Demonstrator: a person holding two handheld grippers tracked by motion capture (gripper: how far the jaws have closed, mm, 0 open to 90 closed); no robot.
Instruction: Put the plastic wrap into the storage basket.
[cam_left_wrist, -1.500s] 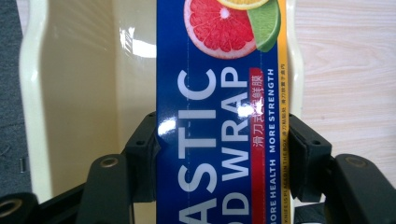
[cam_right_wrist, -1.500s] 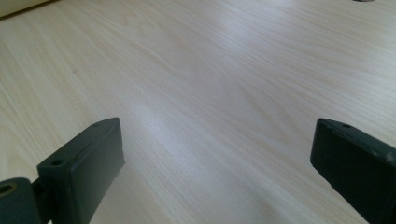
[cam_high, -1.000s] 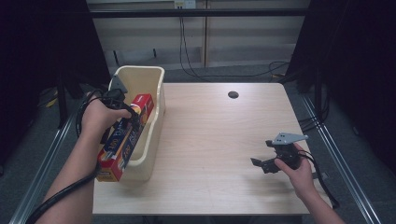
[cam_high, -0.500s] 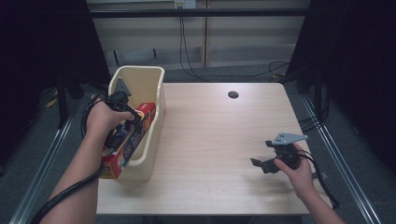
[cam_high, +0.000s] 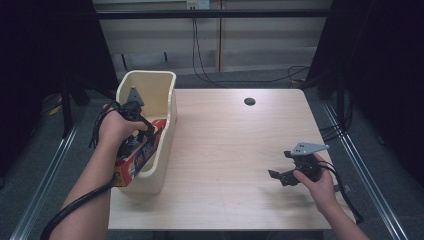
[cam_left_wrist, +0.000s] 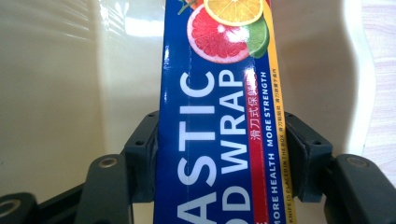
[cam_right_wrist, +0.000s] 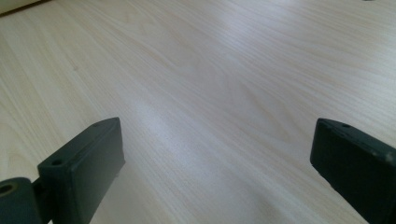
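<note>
The left gripper (cam_high: 137, 125) reaches over the near end of one cream plastic tub (cam_high: 165, 145), its forearm angled in from below, jaws clamped on the sides of one blue plastic-wrap box (cam_left_wrist: 219, 140) lying tilted in that tub. The right gripper (cam_high: 277, 175) hovers low over one pale wooden table (cam_high: 230, 150), jaws wide apart, holding nothing.

light wood-grain tabletop (cam_high: 235, 150) with a small round black hole (cam_high: 249, 101) near its far edge, black cables (cam_high: 200, 55) trailing on the grey floor (cam_high: 240, 79) behind it
</note>
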